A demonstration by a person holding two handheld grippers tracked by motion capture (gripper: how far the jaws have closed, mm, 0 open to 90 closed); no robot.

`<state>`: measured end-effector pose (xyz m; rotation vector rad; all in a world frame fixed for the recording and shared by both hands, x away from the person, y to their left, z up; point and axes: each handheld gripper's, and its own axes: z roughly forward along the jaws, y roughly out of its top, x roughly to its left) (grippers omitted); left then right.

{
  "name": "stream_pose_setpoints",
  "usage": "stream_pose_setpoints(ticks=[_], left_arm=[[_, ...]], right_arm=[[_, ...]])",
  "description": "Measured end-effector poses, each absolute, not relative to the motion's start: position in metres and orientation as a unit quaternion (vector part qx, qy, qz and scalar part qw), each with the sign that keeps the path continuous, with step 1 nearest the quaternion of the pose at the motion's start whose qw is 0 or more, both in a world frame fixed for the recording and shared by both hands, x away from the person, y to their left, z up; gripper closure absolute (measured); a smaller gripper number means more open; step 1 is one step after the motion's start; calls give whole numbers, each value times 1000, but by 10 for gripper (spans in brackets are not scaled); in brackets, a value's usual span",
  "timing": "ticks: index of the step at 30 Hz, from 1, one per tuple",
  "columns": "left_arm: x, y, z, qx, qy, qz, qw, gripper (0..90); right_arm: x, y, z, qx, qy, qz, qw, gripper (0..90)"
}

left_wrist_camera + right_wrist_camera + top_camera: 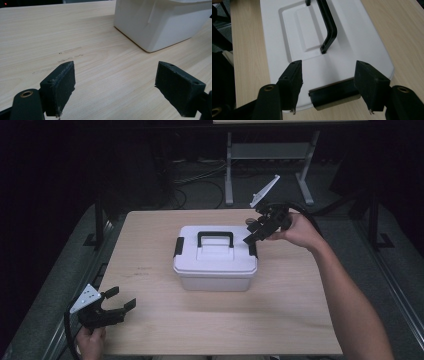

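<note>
Pale wooden table (280,320) carries a white storage box (215,265) near its middle, lid on. Right gripper (328,86) hovers with jaws apart around the box's right black latch (334,96); left gripper (120,300) rests wide open at the near left corner

A light wooden table (165,330) is seen, with faint scuff marks (142,271) at about nine o'clock. Beyond it, at twelve o'clock, a grey metal stand (267,152) and loose cables (200,177) are seen on the dark floor (350,235).
</note>
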<state>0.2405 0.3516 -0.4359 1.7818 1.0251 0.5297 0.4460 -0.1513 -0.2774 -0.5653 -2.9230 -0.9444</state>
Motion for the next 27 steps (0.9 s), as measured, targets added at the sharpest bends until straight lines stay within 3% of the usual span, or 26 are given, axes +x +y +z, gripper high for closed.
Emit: stream_pose_setpoints(ticks=[27], left_arm=[[240, 349, -435, 738, 416, 219, 483, 157]], right_arm=[[428, -181, -293, -201, -934, -295, 14, 387]])
